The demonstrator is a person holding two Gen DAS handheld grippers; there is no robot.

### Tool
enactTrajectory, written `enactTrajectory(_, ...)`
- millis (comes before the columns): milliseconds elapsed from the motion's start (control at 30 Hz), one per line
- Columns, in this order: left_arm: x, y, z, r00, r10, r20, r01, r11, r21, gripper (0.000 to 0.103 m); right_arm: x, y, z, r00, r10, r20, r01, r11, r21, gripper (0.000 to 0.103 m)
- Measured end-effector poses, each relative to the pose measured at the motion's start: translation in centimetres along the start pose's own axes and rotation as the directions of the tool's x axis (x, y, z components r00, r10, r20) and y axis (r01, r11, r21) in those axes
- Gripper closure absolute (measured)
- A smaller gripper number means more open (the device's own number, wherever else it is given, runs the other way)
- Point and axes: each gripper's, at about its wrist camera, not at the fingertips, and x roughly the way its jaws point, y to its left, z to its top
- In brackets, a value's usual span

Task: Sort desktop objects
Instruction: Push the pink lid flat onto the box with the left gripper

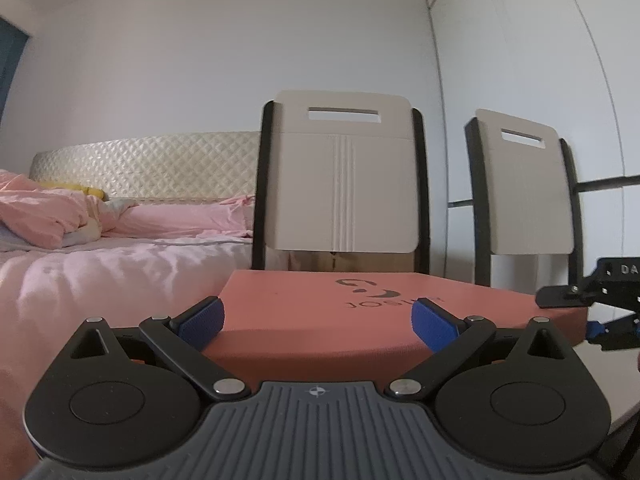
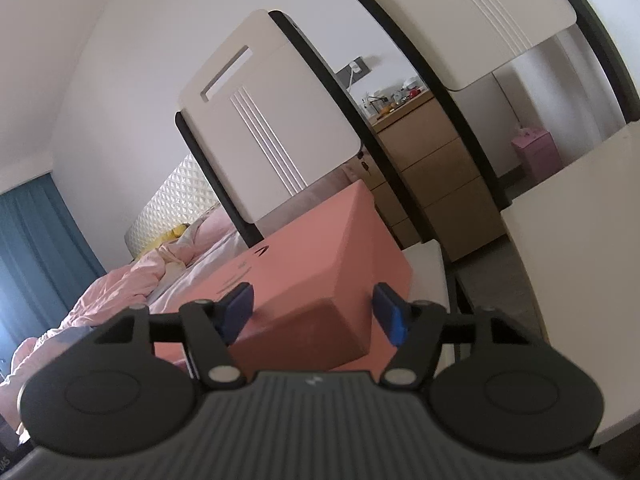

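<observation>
A flat salmon-pink box [image 1: 360, 312] with a dark logo on its lid hangs level in front of two chair backs. My left gripper [image 1: 318, 322] is open and wide. Its left pad sits beside the box's near left corner and its right pad stands in front of the box's near face. At the box's right end my right gripper [image 1: 570, 314] clamps it from above and below. In the right wrist view the narrow end of the box [image 2: 312, 280] fills the gap of the right gripper [image 2: 314, 312], with both blue pads against it.
Two chairs with cream backs [image 1: 340, 184] [image 1: 524, 184] stand just behind the box. A bed with pink bedding [image 1: 100, 248] lies to the left. A wooden drawer unit [image 2: 436, 176] and a white tabletop [image 2: 580, 240] show beyond the chairs, and a blue curtain [image 2: 32, 248] hangs at far left.
</observation>
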Motion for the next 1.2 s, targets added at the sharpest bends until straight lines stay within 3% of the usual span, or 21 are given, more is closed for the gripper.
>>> enactTrajectory(267, 0.2, 0.4, 0.2, 0.997, 0.073, -0.005, -0.073, 0.997, -0.008, 0.002, 0.5, 1.4, -1.5, 0.998, 0.063, -0.006, -0.063, 0.998, 0.014, 0.04)
enactTrajectory(400, 0.8, 0.9, 0.2, 0.993, 0.111, -0.051, -0.112, 0.993, -0.034, 0.002, 1.0, 2.1, -2.4, 0.993, 0.117, -0.016, -0.116, 0.993, 0.036, 0.04)
enactTrajectory(800, 1.4, 3.5, 0.9, 0.98, 0.19, -0.054, -0.196, 0.971, -0.14, 0.002, 1.3, 1.7, -2.3, 0.992, 0.128, -0.011, -0.126, 0.986, 0.111, 0.04)
enactTrajectory(1000, 3.5, 6.2, 1.9, 0.965, 0.229, -0.128, -0.253, 0.94, -0.228, 0.002, 1.5, 1.2, -2.1, 0.992, 0.125, -0.007, -0.122, 0.981, 0.151, 0.039)
enactTrajectory(1200, 5.6, 5.3, 1.9, 0.96, 0.204, -0.194, -0.229, 0.966, -0.119, 0.0, 2.1, 1.3, -2.2, 0.994, 0.109, -0.003, -0.107, 0.983, 0.147, 0.038)
